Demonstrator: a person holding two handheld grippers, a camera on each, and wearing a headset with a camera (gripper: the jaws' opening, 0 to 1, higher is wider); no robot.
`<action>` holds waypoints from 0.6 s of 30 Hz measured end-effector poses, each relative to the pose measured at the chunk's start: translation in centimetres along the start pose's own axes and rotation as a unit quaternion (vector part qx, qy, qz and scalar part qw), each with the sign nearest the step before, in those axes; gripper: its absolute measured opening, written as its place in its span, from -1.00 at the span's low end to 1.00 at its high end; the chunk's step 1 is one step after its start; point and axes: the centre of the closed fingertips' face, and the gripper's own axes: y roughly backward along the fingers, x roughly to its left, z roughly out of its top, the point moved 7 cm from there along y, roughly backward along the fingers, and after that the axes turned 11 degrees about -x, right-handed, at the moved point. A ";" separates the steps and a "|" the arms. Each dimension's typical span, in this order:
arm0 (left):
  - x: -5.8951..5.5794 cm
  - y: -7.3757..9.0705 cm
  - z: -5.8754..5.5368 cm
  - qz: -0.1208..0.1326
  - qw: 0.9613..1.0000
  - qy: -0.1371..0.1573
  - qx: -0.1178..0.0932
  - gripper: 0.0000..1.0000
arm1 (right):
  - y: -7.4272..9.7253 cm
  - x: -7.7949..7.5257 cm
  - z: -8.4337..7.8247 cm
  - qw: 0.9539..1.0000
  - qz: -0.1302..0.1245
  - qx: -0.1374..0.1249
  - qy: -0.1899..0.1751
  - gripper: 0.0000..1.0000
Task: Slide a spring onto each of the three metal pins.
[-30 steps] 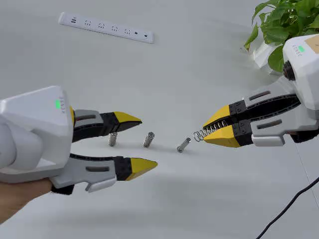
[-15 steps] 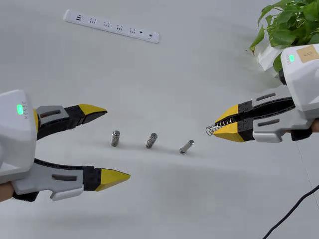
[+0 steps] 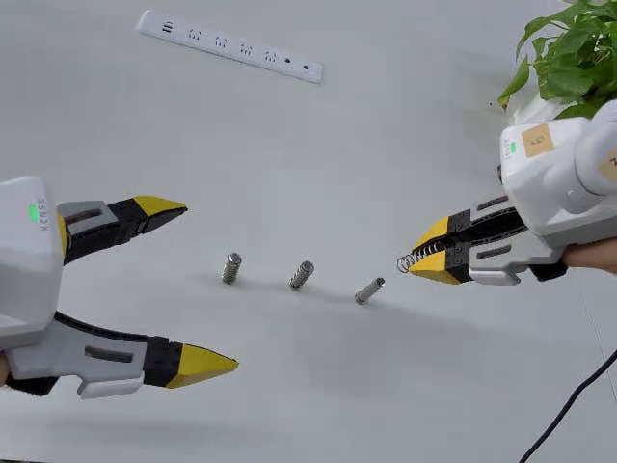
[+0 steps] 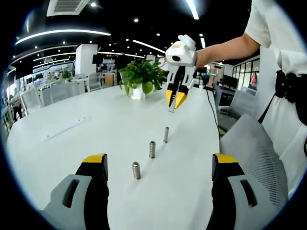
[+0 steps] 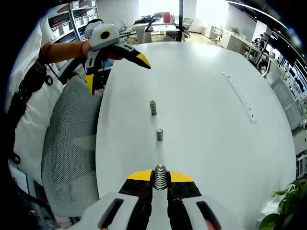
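Observation:
Three short metal pins stand in a row on the white table. The left pin and the middle pin each carry a spring. The right pin is bare and leans. My right gripper is shut on a loose spring, which sticks out of the tips, a short way right of the bare pin. From the right gripper view the spring sits between the jaws, in line with two pins beyond. My left gripper is wide open, left of the row; the pins stand ahead of its jaws.
A white power strip lies at the far side of the table. A potted plant stands at the back right. A black cable trails at the lower right. A mesh office chair sits by the table edge.
The left gripper has drawn back leftward off the pins, jaws spread wider. The right gripper, with the spring, has backed off a little to the right of the bare pin.

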 end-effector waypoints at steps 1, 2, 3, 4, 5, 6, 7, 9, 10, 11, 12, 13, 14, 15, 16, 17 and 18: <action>0.0 0.0 -0.1 0.000 1.000 0.000 0.000 0.79 | -0.2 0.1 0.0 1.000 0.001 0.003 0.001 -0.86; 0.0 -0.1 -0.2 -0.001 1.000 0.000 0.001 0.79 | -0.4 0.0 -0.1 1.000 0.002 0.010 0.006 -0.86; 0.1 -0.1 -0.2 0.000 1.000 0.000 0.001 0.79 | -0.6 0.1 -0.1 1.000 0.003 0.014 0.009 -0.86; 0.1 -0.1 -0.3 0.001 1.000 0.003 0.000 0.79 | -0.8 0.1 -0.1 1.000 0.004 0.017 0.011 -0.86; 0.1 -0.1 -0.3 0.002 1.000 0.003 -0.001 0.80 | -1.0 0.2 -0.1 1.000 0.005 0.019 0.012 -0.86; 0.2 -0.1 -0.3 0.003 1.000 0.004 -0.002 0.81 | -1.1 0.2 -0.1 1.000 0.006 0.021 0.013 -0.86; 0.2 -0.1 -0.4 0.003 1.000 0.005 -0.002 0.82 | -1.7 -0.1 -0.5 1.000 0.008 0.024 0.014 -0.86; 0.2 -0.1 -0.6 0.004 1.000 0.007 -0.002 0.82 | -2.0 -0.2 -0.6 0.999 0.010 0.031 0.019 -0.86; 0.2 -0.1 -0.7 0.004 1.000 0.008 -0.002 0.83 | -2.1 -0.2 -0.7 0.999 0.010 0.034 0.022 -0.86; 0.2 -0.2 -0.8 0.004 1.000 0.008 0.000 0.84 | -2.2 -0.2 -0.6 0.999 0.011 0.037 0.024 -0.86; 0.2 -0.1 -0.9 0.002 1.000 0.009 0.003 0.85 | -2.4 -0.2 -0.6 0.999 0.011 0.039 0.024 -0.86; 0.2 -0.1 -1.0 0.002 1.000 0.009 0.003 0.85 | -2.5 -0.2 -0.6 0.999 0.012 0.040 0.024 -0.86; 0.3 -0.1 -1.0 0.002 1.000 0.008 0.004 0.86 | -2.6 -0.2 -0.7 0.999 0.013 0.040 0.022 -0.86; 0.3 -0.1 -1.1 0.002 1.000 0.009 0.003 0.87 | -2.8 -0.2 -0.7 0.999 0.014 0.043 0.022 -0.86; 0.3 -0.1 -1.1 0.002 1.000 0.010 0.002 0.89 | -2.9 -0.2 -0.8 0.999 0.015 0.046 0.023 -0.86; 0.3 -0.1 -1.1 0.002 1.000 0.010 0.003 0.89 | -3.0 -0.4 -1.0 0.998 0.015 0.052 0.028 -0.86; 0.4 -0.1 -1.2 0.002 1.000 0.010 0.005 0.89 | -3.1 -0.5 -1.1 0.998 0.016 0.054 0.030 -0.86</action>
